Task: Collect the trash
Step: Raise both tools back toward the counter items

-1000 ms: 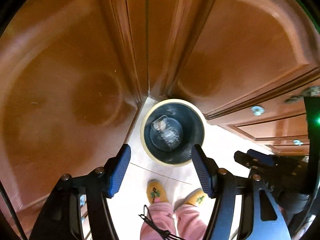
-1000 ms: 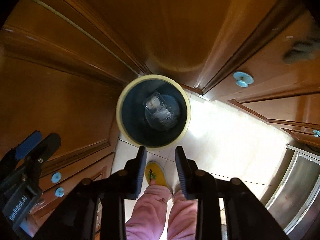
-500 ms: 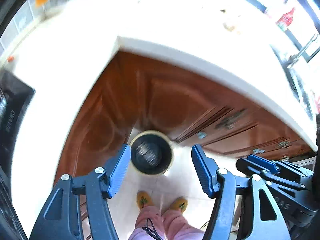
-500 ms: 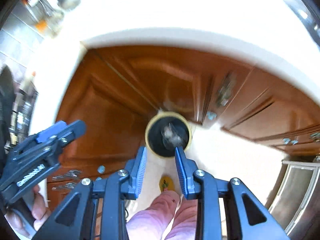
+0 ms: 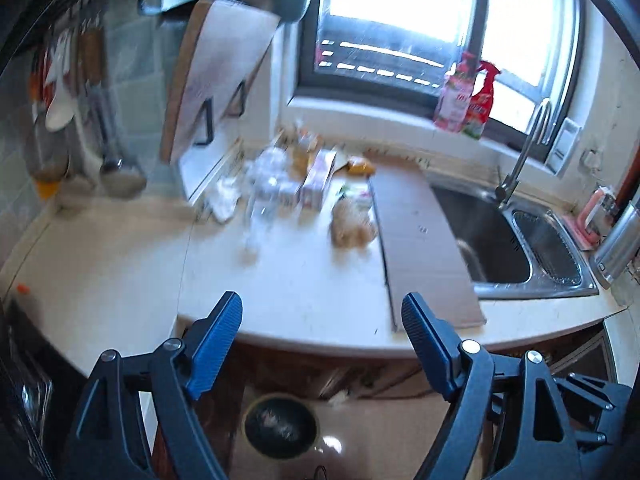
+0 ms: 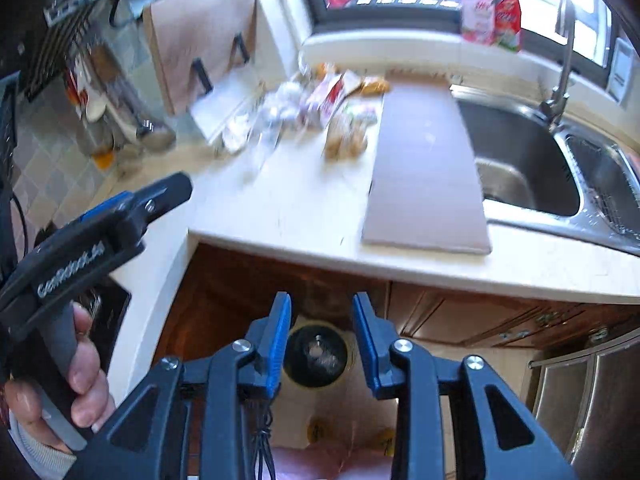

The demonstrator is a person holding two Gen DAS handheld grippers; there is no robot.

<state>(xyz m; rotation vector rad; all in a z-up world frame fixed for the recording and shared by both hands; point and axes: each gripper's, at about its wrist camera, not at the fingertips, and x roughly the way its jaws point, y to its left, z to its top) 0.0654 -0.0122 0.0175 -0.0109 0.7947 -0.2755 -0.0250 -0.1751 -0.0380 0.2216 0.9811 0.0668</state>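
1. Closest in, the left gripper (image 5: 322,320) has its blue jaws spreading wide, and they are opening at this moment with nothing between them.
2. The right gripper (image 6: 320,332) carries its jaws much narrower; they too are opening, and nothing is caught between the pads.
3. In the right wrist view a hand (image 6: 76,376) is wrapped round the grey handle of the left gripper at the left edge of the picture.
4. Down on the pale floor sits the bin (image 5: 280,426), a dark round tub with a yellow rim, tucked against the brown cabinet fronts (image 6: 460,312); a blurred clear item lies inside it.
5. Above the cabinets runs the white counter (image 5: 304,280), with a flat sheet of cardboard (image 5: 416,240) lying beside the steel sink (image 5: 492,236).
6. Further back on the counter sits the trash pile (image 5: 296,184): crumpled clear plastic, a small carton and a tan bag (image 5: 354,224), all smeared by motion blur and well apart from both grippers.
7. At the far end, two bottles (image 5: 466,98), one pink and one red, stand on the window sill in front of the bright window (image 5: 400,12).
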